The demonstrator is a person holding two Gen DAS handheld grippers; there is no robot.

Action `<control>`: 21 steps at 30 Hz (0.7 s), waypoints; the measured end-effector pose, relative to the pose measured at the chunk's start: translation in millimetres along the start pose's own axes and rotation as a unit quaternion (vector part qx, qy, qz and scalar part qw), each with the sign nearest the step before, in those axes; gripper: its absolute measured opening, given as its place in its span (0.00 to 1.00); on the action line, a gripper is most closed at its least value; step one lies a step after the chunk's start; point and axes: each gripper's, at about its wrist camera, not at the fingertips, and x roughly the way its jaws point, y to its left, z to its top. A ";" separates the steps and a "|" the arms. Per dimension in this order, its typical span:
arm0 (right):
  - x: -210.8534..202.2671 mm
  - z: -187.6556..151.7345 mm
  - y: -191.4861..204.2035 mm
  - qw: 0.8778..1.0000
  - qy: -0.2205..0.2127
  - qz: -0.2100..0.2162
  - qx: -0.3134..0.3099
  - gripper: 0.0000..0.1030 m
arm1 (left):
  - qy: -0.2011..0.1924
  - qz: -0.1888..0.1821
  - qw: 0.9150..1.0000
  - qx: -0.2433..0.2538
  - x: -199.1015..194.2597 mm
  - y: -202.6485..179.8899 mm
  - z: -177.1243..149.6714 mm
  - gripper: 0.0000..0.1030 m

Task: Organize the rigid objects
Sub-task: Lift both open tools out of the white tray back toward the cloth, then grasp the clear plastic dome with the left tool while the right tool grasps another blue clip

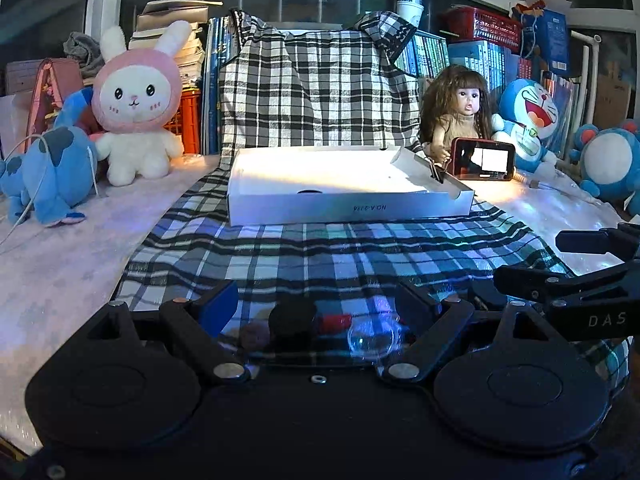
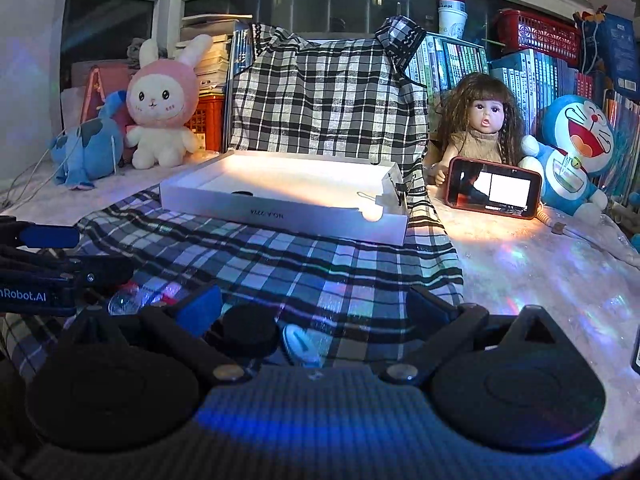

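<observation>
Small things lie near side of white box point(image 1: 348, 184), on checked cloth point(image 1: 320, 248): black cap point(image 1: 292, 320), red piece point(image 1: 336, 322), clear ball point(image 1: 374, 338). Left gripper point(image 1: 316, 308) wide, around them, holding nothing. Right gripper point(image 2: 316, 312) wide, empty, over black disc point(image 2: 250, 330), white piece point(image 2: 300, 344). Step: reaching for pick. Next: close on one, carry to box.

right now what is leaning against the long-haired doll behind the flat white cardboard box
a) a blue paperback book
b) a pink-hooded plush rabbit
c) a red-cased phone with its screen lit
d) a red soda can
c: the red-cased phone stands on its long edge against the front of the long-haired doll, just right of the flat white cardboard box.
</observation>
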 end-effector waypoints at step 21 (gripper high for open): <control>-12.7 -21.9 -4.3 1.000 0.028 -0.003 0.002 0.81 | 0.014 -0.037 0.999 0.008 -22.9 -9.2 -22.8 0.45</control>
